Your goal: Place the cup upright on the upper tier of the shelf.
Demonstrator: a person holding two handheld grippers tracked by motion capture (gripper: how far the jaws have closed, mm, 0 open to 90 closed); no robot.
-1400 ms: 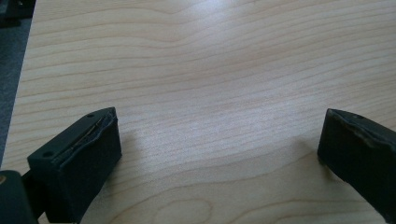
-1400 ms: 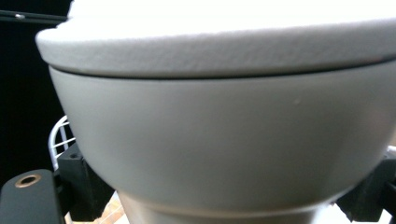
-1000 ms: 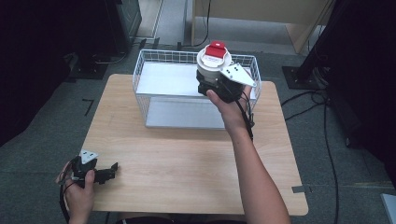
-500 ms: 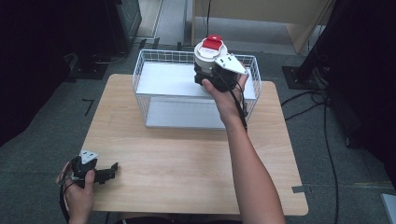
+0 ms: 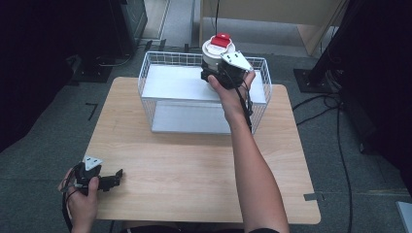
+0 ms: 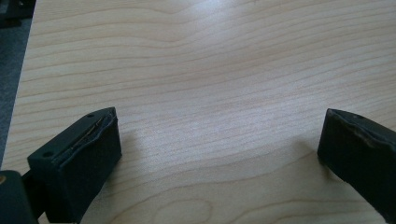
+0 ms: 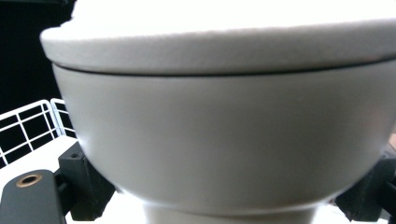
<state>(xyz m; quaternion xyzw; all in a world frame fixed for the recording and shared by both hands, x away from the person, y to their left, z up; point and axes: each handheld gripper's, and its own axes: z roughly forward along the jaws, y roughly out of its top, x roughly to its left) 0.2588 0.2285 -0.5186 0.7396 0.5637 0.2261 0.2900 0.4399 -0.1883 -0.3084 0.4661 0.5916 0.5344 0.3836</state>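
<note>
Since a second ago we see right gripper [image 5: 214, 74] carry white red-capped container [image 5: 217, 50] farther over wire basket [image 5: 150, 73], jaws pinching it, left gripper [image 5: 112, 179] spread on table [image 5: 194, 160]

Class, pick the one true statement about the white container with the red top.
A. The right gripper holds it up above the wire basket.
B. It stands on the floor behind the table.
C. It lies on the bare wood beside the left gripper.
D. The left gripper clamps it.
A: the right gripper grips the white container above the wire basket, its jaws flanking the body in the right gripper view.
</note>
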